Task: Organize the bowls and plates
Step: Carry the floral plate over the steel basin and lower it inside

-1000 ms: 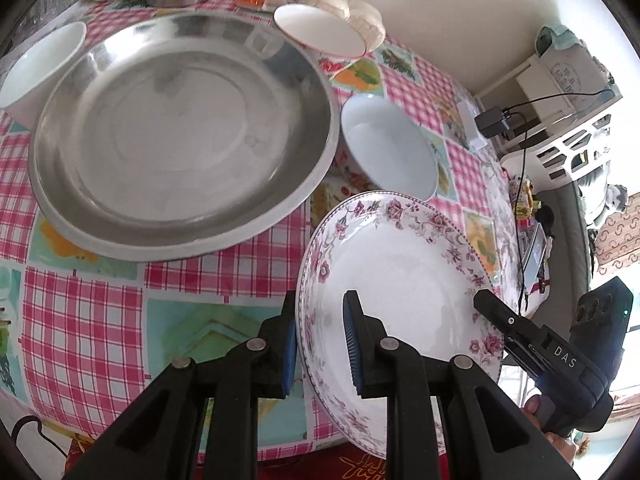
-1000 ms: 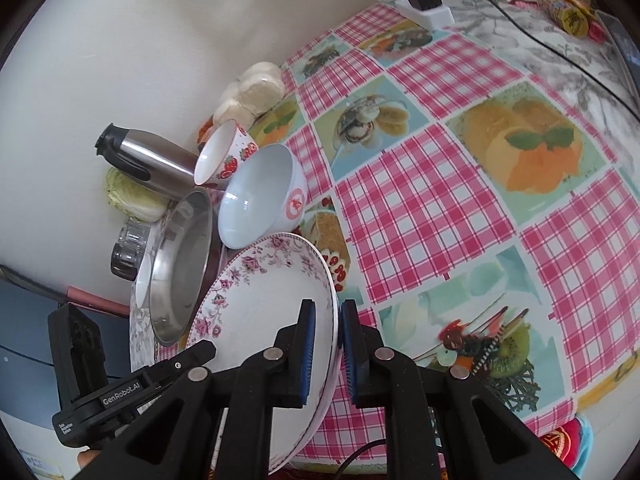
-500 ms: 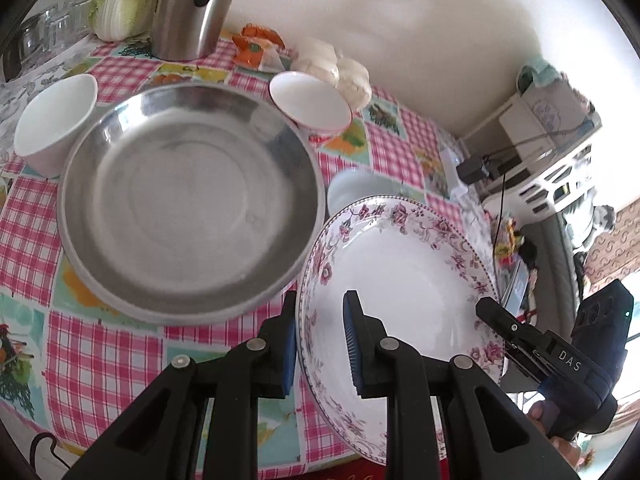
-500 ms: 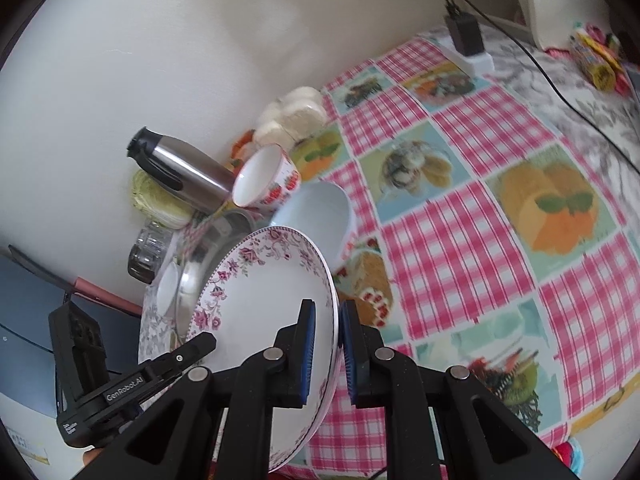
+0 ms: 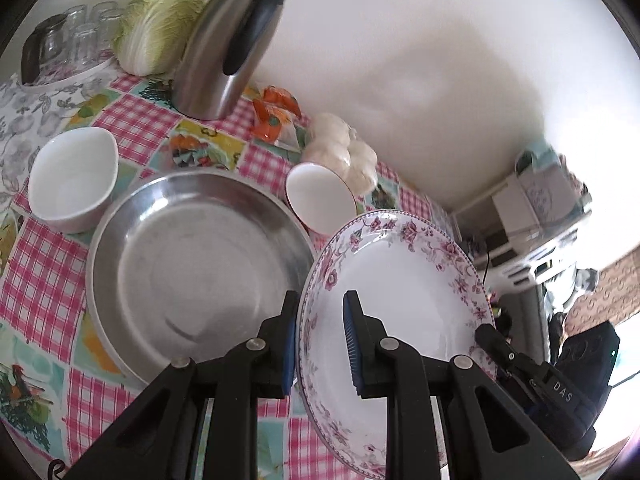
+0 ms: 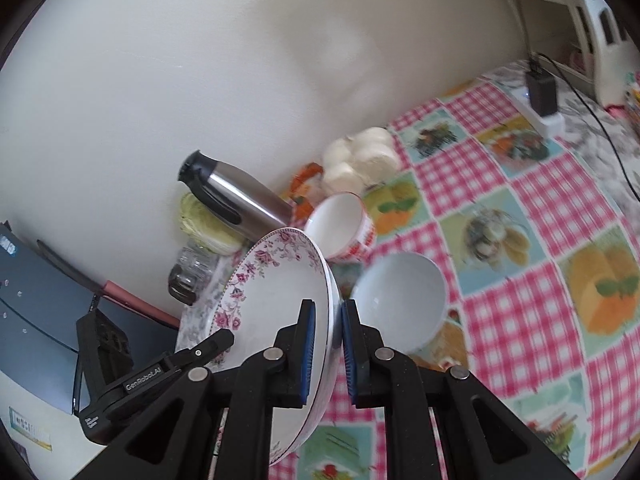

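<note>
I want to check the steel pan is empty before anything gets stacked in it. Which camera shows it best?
The left wrist view: the steel pan lies open to the camera, its whole inside bare. In the right wrist view the floral plate hides it completely.

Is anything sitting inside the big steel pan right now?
No, the steel pan shows only bare metal inside; the floral plate is held beside it.

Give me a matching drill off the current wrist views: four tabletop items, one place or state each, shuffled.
1. floral plate
2. steel pan
3. steel flask
4. cabbage

a. flat on the tablecloth
b. upright by the wall
c. clamped at opposite rims by both grippers
d. behind the flask, beside the glasses

Pairs: 1-c, 2-a, 3-b, 4-d
</note>
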Action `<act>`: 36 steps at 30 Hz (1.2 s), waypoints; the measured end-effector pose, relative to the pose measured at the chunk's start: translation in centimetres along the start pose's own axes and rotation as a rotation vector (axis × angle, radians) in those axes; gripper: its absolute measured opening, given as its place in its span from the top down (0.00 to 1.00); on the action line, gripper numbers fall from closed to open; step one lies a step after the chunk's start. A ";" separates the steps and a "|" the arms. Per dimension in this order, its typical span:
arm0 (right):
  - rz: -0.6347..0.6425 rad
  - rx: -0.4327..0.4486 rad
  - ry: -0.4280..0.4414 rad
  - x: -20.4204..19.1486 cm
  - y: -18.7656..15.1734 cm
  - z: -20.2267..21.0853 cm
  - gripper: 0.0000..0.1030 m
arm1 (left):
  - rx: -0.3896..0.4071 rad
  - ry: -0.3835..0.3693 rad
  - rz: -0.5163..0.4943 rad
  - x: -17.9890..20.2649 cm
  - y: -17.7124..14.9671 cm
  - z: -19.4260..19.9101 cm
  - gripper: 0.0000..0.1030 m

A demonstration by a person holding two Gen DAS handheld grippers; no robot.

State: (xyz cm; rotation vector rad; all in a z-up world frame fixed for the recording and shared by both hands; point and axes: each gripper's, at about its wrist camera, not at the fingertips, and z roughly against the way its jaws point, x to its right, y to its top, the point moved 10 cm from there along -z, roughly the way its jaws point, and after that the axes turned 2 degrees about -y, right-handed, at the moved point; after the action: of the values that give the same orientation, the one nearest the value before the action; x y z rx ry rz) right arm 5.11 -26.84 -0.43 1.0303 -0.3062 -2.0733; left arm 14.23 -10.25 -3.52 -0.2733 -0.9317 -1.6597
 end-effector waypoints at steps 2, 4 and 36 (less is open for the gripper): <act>0.006 -0.002 0.007 -0.6 0.6 -0.8 0.86 | 0.011 0.004 0.021 -0.5 0.6 -0.2 0.78; 0.009 -0.004 0.008 -0.8 1.0 -1.5 0.86 | 0.023 0.012 0.022 -0.9 1.2 -0.5 0.78; 0.041 -0.159 0.021 -3.6 -2.3 -10.5 0.86 | 0.025 0.028 0.221 -10.8 2.3 -0.3 0.79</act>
State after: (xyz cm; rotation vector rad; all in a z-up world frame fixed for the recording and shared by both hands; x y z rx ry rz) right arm 13.11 -21.32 -6.30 0.9417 -0.1476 -2.0131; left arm 19.79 -2.73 -9.43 -0.3233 -0.8689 -1.4446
